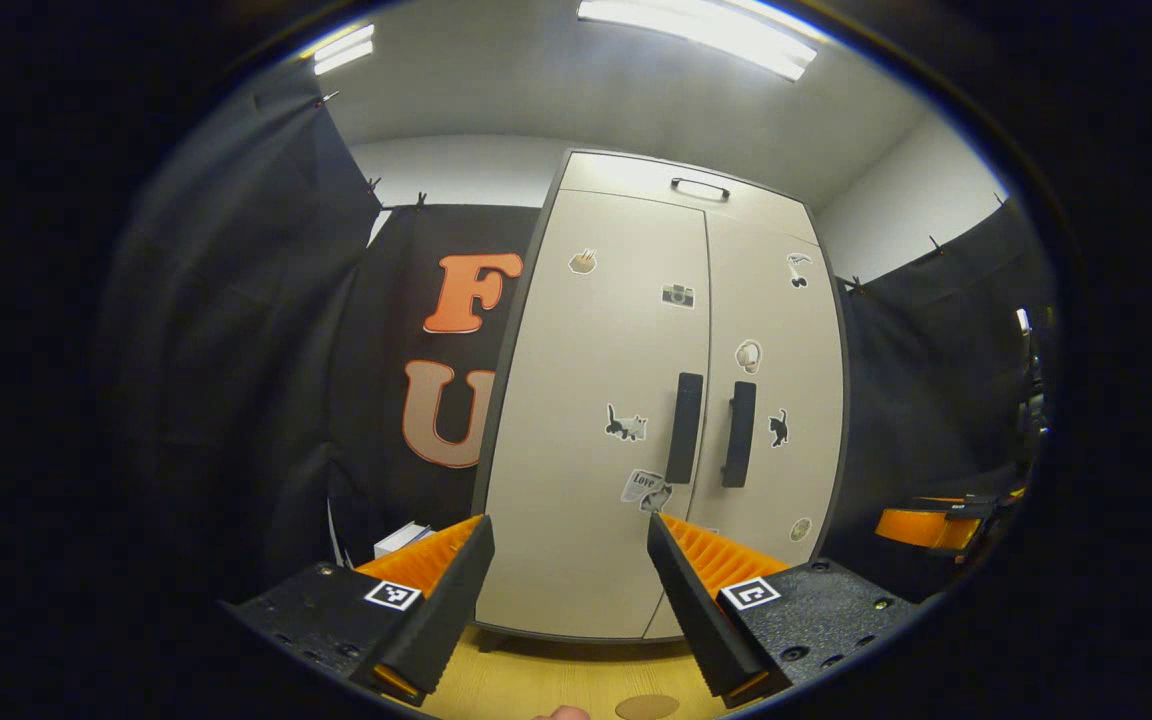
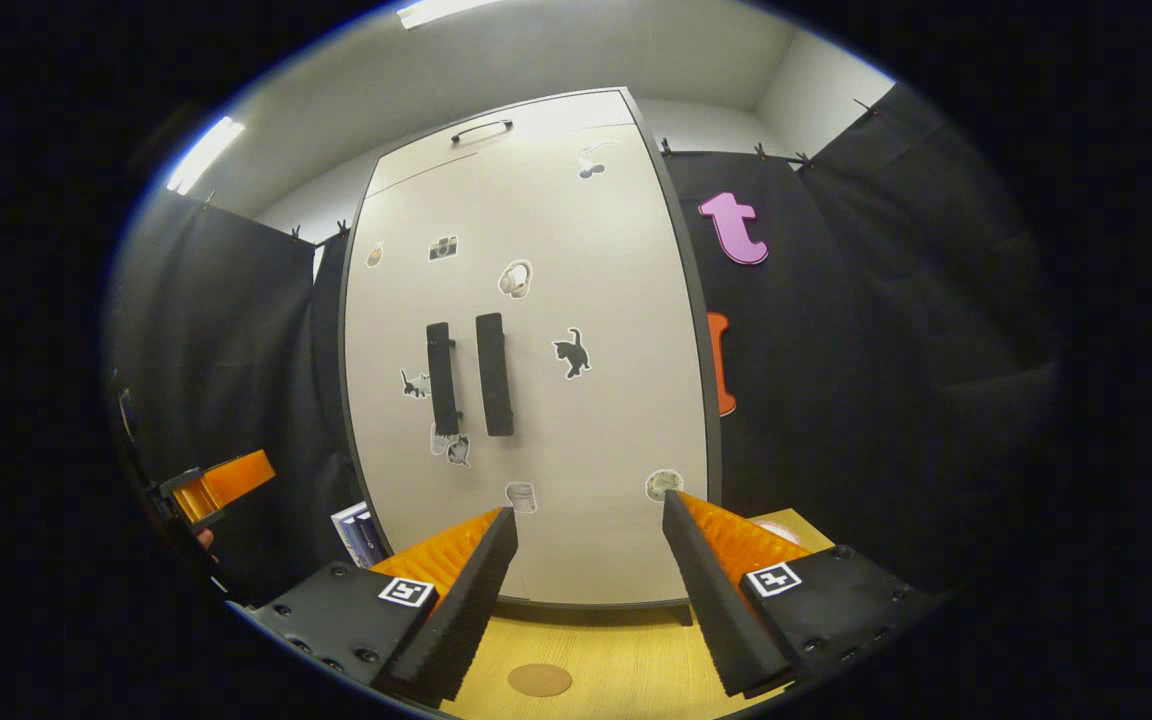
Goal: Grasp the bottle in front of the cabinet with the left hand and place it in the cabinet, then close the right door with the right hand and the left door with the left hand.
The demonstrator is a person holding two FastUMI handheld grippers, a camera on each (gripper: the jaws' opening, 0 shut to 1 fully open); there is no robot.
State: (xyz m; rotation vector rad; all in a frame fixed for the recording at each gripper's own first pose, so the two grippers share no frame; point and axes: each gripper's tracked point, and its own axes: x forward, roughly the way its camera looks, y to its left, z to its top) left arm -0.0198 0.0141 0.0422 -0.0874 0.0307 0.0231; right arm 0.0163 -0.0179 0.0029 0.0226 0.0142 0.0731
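Both cabinet (image 1: 656, 400) doors sit flush, handles (image 1: 711, 430) vertical — dead ahead of both grippers; left gripper (image 1: 571, 590) open, empty; right gripper (image 2: 586, 590) open, empty; bottle presumably inside — can't confirm.

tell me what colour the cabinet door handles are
Black, both handles, set against pale cream cabinet doors. They show best in the left gripper view.

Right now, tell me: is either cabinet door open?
No. In the left gripper view both doors of the cabinet sit flush, handles side by side.
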